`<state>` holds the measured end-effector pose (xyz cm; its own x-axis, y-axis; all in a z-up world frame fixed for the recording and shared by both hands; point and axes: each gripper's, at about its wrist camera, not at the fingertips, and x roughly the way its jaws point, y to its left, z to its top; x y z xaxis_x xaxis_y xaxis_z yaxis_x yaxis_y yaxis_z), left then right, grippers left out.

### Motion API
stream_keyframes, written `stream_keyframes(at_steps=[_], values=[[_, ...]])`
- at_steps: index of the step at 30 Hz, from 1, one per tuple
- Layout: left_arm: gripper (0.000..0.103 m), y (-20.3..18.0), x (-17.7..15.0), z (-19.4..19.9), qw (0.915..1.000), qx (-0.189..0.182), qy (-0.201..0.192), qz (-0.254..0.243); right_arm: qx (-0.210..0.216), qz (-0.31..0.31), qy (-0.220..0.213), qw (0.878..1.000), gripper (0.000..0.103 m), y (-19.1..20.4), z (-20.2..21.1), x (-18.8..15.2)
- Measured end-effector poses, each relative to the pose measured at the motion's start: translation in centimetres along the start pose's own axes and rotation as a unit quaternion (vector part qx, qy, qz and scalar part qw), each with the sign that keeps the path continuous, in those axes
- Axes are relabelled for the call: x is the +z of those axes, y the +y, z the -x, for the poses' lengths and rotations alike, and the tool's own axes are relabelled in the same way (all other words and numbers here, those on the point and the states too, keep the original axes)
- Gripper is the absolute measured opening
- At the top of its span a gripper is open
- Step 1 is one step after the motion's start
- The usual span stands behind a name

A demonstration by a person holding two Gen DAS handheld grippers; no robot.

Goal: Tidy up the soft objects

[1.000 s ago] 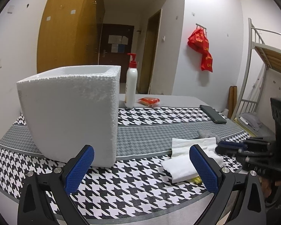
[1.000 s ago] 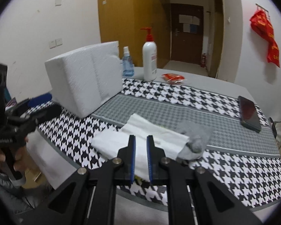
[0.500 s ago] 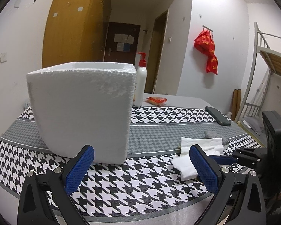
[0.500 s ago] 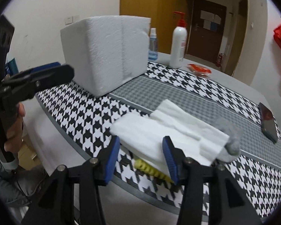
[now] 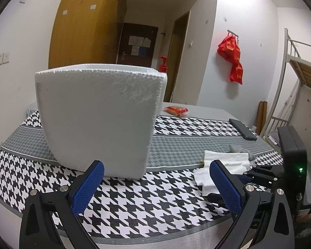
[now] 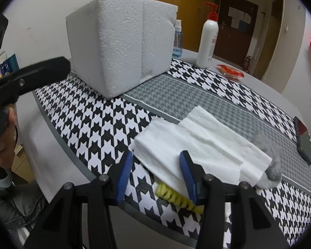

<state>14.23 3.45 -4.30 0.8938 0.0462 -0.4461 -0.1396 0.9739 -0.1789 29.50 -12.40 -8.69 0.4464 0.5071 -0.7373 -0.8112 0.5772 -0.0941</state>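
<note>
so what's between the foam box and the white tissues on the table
Only bare houndstooth cloth lies between the foam box and the white tissues; the right wrist view shows it best.

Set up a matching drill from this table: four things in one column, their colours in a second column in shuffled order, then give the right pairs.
Things
1. foam box
2. pump on the lotion bottle
3. sock
4. ridged item under the tissues

Colours
A. yellow
B. grey
C. white
D. red

Pairs: 1-C, 2-D, 3-B, 4-A
</note>
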Motion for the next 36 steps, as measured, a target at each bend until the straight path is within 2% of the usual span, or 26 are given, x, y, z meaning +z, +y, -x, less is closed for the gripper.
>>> stream_keyframes(at_steps=[2,5,7,9,12,21,26,36], values=[[0.102,0.2,0.0,0.1,1.0,0.0,0.0,0.002,-0.002,-0.003,0.003,1.0,0.047,-0.1,-0.2,0.1],[0.102,0.2,0.1,0.0,1.0,-0.002,0.001,0.004,-0.003,-0.007,0.007,1.0,0.045,-0.2,-0.3,0.2],[0.102,0.3,0.1,-0.1,1.0,-0.003,0.002,0.005,-0.012,-0.002,0.008,1.0,0.039,0.0,-0.4,0.3],[0.102,0.4,0.1,-0.1,1.0,-0.004,0.002,0.007,-0.019,-0.004,0.005,1.0,0.02,-0.2,-0.4,0.4],[0.102,0.5,0.1,0.1,1.0,0.0,-0.001,0.005,-0.007,-0.03,-0.001,1.0,0.01,-1.1,-0.3,0.6],[0.102,0.1,0.6,0.3,1.0,-0.006,-0.004,-0.001,0.006,-0.082,-0.057,0.995,0.008,-3.3,2.9,1.9],[0.102,-1.1,0.8,0.0,0.9998,-0.016,-0.002,-0.013,-0.017,-0.098,-0.077,0.992,0.008,-4.6,4.5,1.8],[0.102,-4.5,1.2,-1.5,0.9983,-0.039,0.009,-0.041,-0.059,-0.16,-0.102,0.98,0.008,-8.9,7.8,-0.8]])
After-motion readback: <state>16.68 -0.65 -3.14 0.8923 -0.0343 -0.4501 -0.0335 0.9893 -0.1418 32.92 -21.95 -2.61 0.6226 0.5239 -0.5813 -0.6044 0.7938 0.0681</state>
